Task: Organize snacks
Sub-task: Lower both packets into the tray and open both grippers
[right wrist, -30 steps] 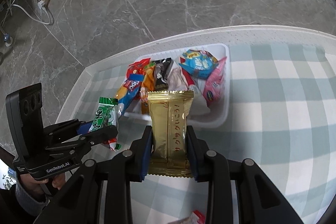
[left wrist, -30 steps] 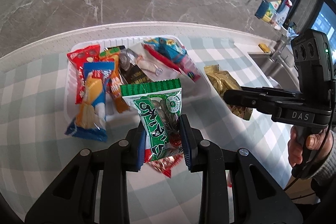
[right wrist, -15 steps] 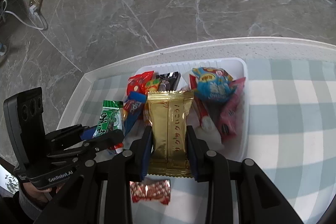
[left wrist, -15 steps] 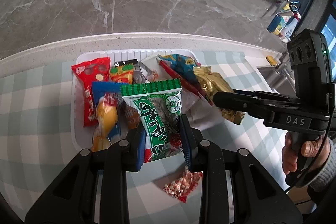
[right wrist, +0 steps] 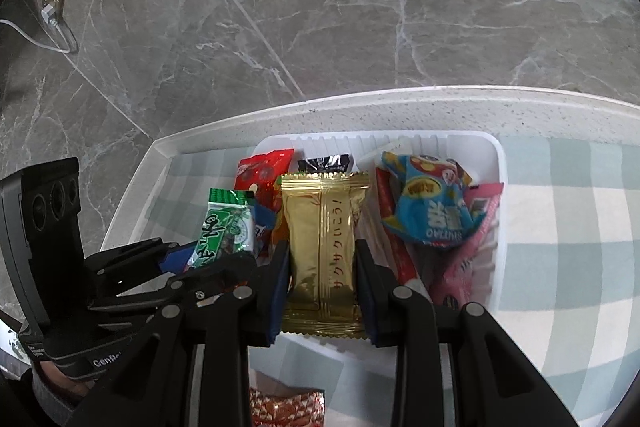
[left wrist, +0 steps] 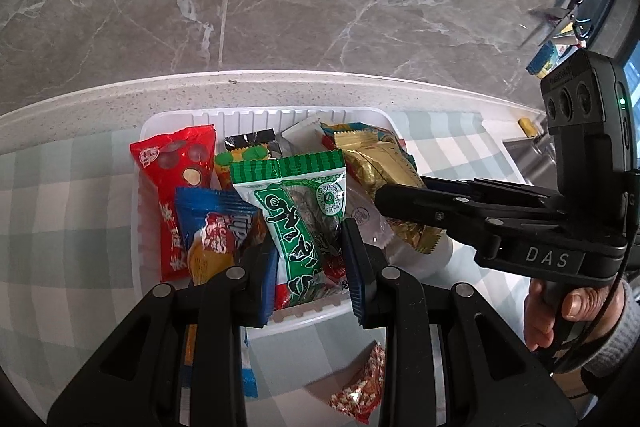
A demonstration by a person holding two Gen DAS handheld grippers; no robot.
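My left gripper [left wrist: 310, 259] is shut on a green snack packet [left wrist: 300, 215] and holds it over the near part of a white tray [left wrist: 256, 115]. My right gripper [right wrist: 322, 287] is shut on a gold wafer packet [right wrist: 322, 247] and holds it over the same tray [right wrist: 498, 163]. The tray holds several packets, among them a red one [left wrist: 176, 179], a blue one [left wrist: 212, 223] and a blue-and-yellow one [right wrist: 436, 203]. The right gripper also shows in the left wrist view [left wrist: 404, 203], and the left gripper in the right wrist view [right wrist: 224, 267].
A small red-and-white candy packet [left wrist: 360, 387] lies on the checked cloth [left wrist: 60, 227] in front of the tray; it also shows in the right wrist view [right wrist: 286, 407]. The counter's pale edge [left wrist: 280, 83] runs behind the tray, with marble floor beyond. A sink [left wrist: 528, 155] lies far right.
Both grippers have moved forward with their packets, from in front of the tray to over it. The candy packet now lies behind the fingertips.
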